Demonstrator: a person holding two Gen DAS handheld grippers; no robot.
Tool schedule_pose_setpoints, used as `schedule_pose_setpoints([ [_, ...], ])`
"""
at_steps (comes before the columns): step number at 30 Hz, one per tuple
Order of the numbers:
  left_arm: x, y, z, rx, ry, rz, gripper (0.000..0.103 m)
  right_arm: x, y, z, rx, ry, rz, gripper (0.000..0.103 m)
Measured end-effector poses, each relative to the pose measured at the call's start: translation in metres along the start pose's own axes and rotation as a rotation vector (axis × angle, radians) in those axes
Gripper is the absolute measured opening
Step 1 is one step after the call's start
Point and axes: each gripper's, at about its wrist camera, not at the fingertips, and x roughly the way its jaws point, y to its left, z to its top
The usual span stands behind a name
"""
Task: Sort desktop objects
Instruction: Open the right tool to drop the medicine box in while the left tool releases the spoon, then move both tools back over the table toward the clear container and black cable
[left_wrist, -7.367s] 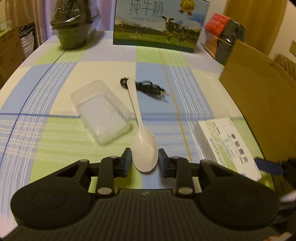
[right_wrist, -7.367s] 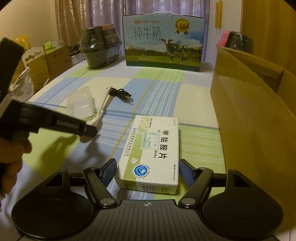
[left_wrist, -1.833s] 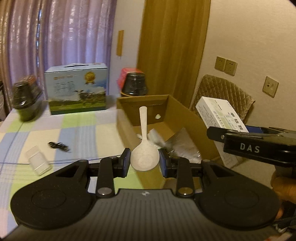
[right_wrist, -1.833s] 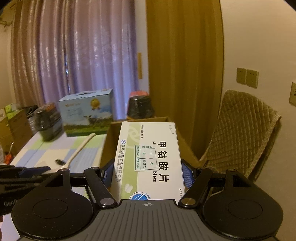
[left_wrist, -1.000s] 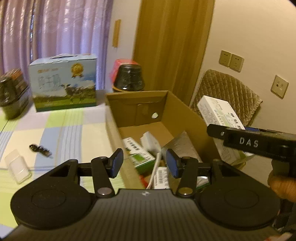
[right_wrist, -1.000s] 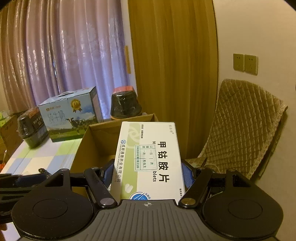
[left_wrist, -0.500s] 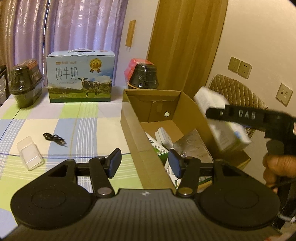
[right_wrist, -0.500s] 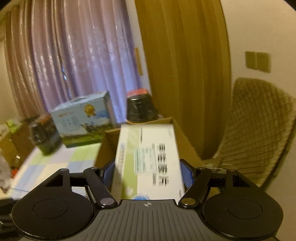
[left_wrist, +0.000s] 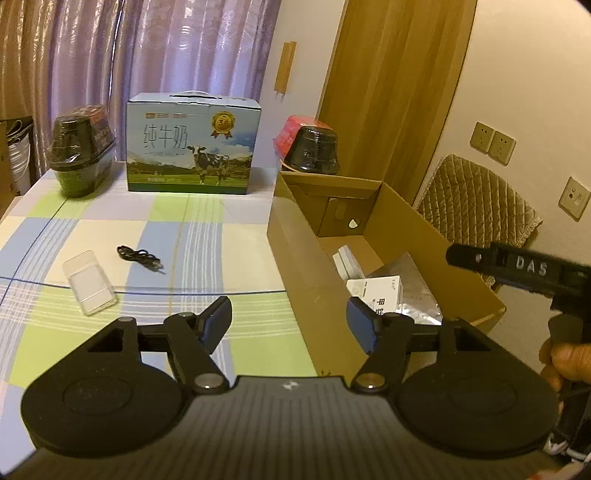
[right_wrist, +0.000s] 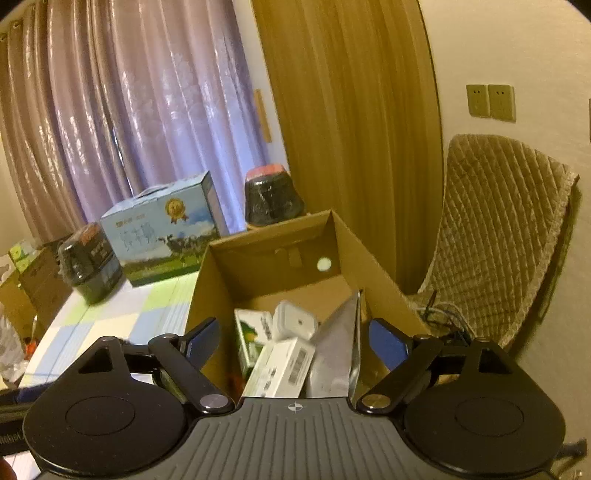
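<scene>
Both your tongs are wide open and hold nothing. The white box (right_wrist: 280, 365) lies in the cardboard box (right_wrist: 221, 280), right under your right tongs (right_wrist: 295, 338). Swing your left tongs (left_wrist: 290, 325) forward-left to the clear case (left_wrist: 88, 282), and come down slowly.

The white medicine box (left_wrist: 380, 295) lies half hidden behind the left gripper (left_wrist: 290, 326) in the cardboard box (left_wrist: 310, 266).

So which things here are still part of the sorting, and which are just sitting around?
Job:
open brown cardboard box
clear plastic case
black coiled cable
white medicine carton in the box

Bystanders:
blue milk gift box
two dark wrapped tubs
quilted chair
</scene>
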Motion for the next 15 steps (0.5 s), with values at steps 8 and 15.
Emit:
schedule_pose_setpoints([
  [8,-0.031,0.021,-0.009,-0.026,-0.014,0.039,0.078,-0.031,0.018,-0.019,0.001,0.005,0.021,0.092],
  [15,-0.058,0.048,-0.018,-0.059,-0.024,0.09,0.087,-0.052,0.043,-0.036,-0.003,0.027,0.063,0.101],
])
